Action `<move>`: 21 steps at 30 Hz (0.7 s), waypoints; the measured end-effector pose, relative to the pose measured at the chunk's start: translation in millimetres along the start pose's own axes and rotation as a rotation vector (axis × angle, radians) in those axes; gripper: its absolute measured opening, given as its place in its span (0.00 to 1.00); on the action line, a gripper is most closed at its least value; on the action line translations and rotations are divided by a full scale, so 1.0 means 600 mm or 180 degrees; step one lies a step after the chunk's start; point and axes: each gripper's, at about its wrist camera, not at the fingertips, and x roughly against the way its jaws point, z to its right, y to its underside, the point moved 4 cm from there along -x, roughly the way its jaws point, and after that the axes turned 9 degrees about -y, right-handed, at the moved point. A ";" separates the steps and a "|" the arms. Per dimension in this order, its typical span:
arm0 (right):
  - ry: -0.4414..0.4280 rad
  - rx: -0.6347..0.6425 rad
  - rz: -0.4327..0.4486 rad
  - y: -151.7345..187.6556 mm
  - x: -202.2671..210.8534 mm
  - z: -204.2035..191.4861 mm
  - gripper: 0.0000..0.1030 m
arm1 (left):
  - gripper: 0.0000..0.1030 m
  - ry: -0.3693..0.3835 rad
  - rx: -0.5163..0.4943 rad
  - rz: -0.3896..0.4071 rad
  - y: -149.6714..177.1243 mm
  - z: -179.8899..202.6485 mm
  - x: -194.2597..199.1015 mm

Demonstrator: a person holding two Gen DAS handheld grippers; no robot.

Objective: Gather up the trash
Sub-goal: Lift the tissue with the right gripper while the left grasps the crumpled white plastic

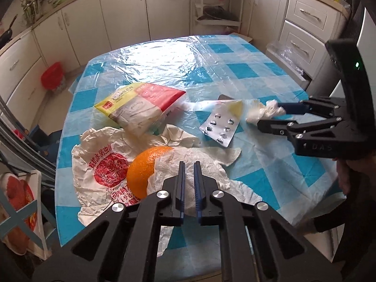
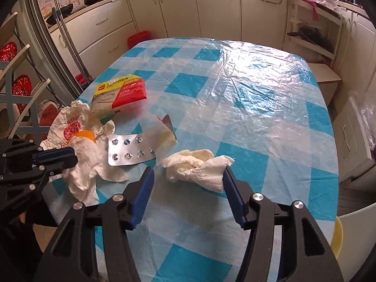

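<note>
Straddling crumpled tissue (image 2: 196, 165) on checked worktop (image 2: 270, 98): right tool (image 2: 188, 183) spread wide, tissue dead ahead between the pads, long axis crosswise to the fingers, right fingertip touching or nearly so. Nearer by far than left tool (image 1: 189, 171), narrowed to a slit, apparently empty, poised over paper towel (image 1: 202, 164) beside orange (image 1: 143, 169). Blister pack (image 2: 130, 151) just left of tissue. Red printing on wrapper (image 1: 103, 164) and packet (image 1: 141, 103) label too small to read; "DAS" moulded on right tool.
</note>
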 end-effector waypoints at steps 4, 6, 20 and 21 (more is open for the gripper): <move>-0.0009 -0.0094 -0.0048 0.006 0.002 0.014 0.22 | 0.02 0.0281 0.0367 0.0135 -0.017 -0.029 0.021; -0.0005 -0.0125 -0.0042 0.007 0.007 0.021 0.22 | 0.02 0.0359 0.0482 0.0161 -0.022 -0.042 0.027; -0.0012 -0.0049 0.0000 0.004 -0.003 0.015 0.23 | 0.11 0.0126 -0.0379 -0.0351 0.024 0.034 -0.023; -0.0010 -0.0054 0.0004 0.004 -0.001 0.016 0.14 | 0.08 0.0147 -0.0357 -0.0307 0.021 0.031 -0.017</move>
